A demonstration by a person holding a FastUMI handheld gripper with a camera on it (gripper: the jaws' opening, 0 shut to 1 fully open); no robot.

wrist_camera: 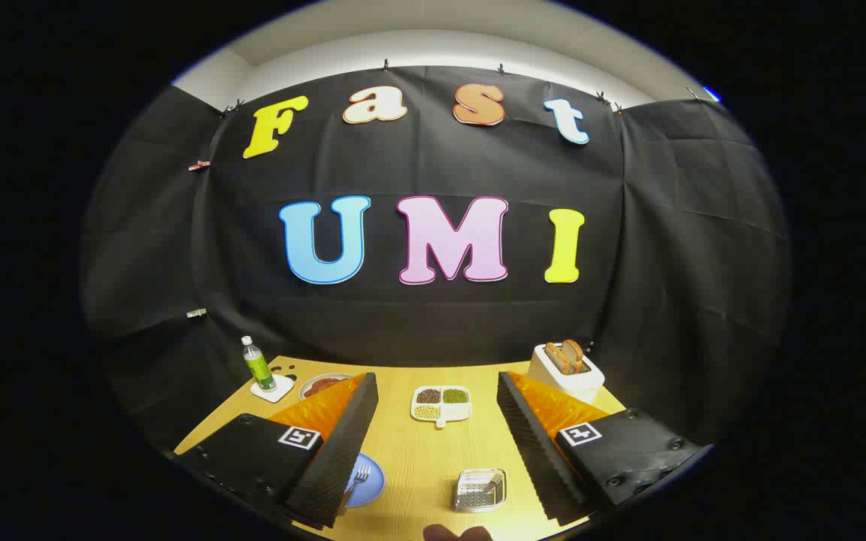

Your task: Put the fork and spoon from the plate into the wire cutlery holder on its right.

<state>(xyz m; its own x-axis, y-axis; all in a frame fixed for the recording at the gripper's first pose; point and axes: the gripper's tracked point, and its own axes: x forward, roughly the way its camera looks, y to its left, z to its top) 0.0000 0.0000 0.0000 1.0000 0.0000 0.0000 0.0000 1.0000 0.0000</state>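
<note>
A wooden worktop (418, 451) stretches before a black cloth wall, with the claw (437, 391) held above it, its two fingers spread wide apart and gripping nothing. Beyond the right finger, at the far corner of the worktop, stands a white toaster (567, 373) with slices of bread poking up from its slots. Between the fingers, farther off, sits a white divided dish (442, 404) holding four kinds of beans or grains. A blue plate (367, 482) lies close in, partly hidden behind the left finger, with the tines of a fork (361, 475) showing on it; the spoon cannot be made out. To the plate's right, near the worktop's front edge and between the fingers, rests the wire cutlery holder (480, 490), well apart from the plate. Beyond the left finger, a small plate of something reddish (320, 385) sits beside a green bottle (258, 364) standing upright on a white coaster (272, 388).
</note>
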